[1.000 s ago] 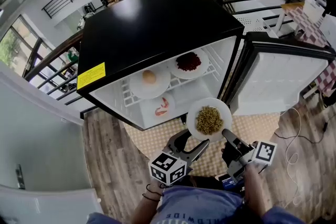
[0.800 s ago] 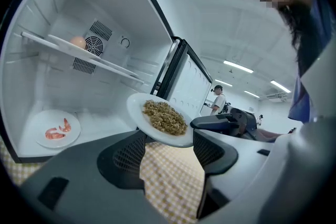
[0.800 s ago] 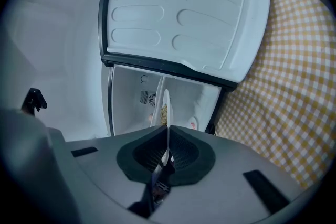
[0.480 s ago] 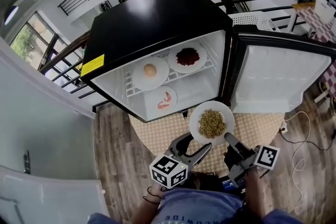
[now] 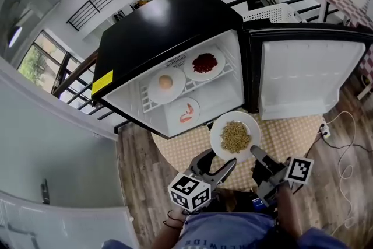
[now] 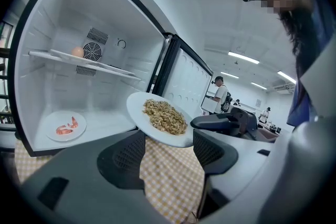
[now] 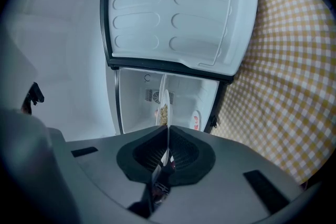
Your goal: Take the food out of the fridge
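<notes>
The right gripper (image 5: 260,158), clamped on the rim of the noodle plate (image 5: 235,136), has drawn it clear of the fridge (image 5: 163,38). The left gripper (image 5: 218,161), unclenched and empty, sits farther out. Three plates (image 5: 166,84) remain inside.

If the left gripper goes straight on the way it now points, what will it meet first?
Probably the white plate held by the right gripper, just beyond the open left gripper; depth is unclear, so it may pass beneath.
</notes>
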The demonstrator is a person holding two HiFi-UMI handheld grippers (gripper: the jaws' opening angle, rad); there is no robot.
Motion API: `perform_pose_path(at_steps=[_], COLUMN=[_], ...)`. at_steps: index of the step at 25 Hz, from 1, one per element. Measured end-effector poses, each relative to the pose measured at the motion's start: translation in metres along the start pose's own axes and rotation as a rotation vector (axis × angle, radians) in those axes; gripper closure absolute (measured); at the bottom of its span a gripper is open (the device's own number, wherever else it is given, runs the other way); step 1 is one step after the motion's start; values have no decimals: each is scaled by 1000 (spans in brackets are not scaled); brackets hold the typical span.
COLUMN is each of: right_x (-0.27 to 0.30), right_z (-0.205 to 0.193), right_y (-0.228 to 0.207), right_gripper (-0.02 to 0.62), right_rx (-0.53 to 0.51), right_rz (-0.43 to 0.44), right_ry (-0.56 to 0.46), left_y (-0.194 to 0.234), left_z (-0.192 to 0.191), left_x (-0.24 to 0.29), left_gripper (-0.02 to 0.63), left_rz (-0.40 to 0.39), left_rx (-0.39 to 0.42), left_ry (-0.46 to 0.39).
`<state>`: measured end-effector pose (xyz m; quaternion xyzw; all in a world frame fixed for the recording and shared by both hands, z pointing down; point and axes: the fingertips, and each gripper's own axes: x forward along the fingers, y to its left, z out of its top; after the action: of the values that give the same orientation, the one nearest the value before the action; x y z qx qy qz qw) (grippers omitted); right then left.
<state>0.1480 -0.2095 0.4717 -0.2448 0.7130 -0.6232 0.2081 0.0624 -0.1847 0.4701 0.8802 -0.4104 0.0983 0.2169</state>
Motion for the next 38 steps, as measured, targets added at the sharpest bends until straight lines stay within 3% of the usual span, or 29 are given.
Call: perform_pose_path(at_steps=[10, 25, 38], right_x=[1, 8, -14], right_z=[-24, -135, -240], right_y=[5, 30, 50], right_gripper=[574, 574, 574], right_rx=[3, -34, -61], right_rz=[5, -27, -78], right_ry=[-75, -153, -220], left_y=[5, 16, 1], left_z=[-5, -30, -69], left_x=[-22, -129, -221], left_gripper=[321, 321, 322], left_rz=[-44, -160, -271], left_rx=[24, 35, 28], left_ry=[18, -28, -68])
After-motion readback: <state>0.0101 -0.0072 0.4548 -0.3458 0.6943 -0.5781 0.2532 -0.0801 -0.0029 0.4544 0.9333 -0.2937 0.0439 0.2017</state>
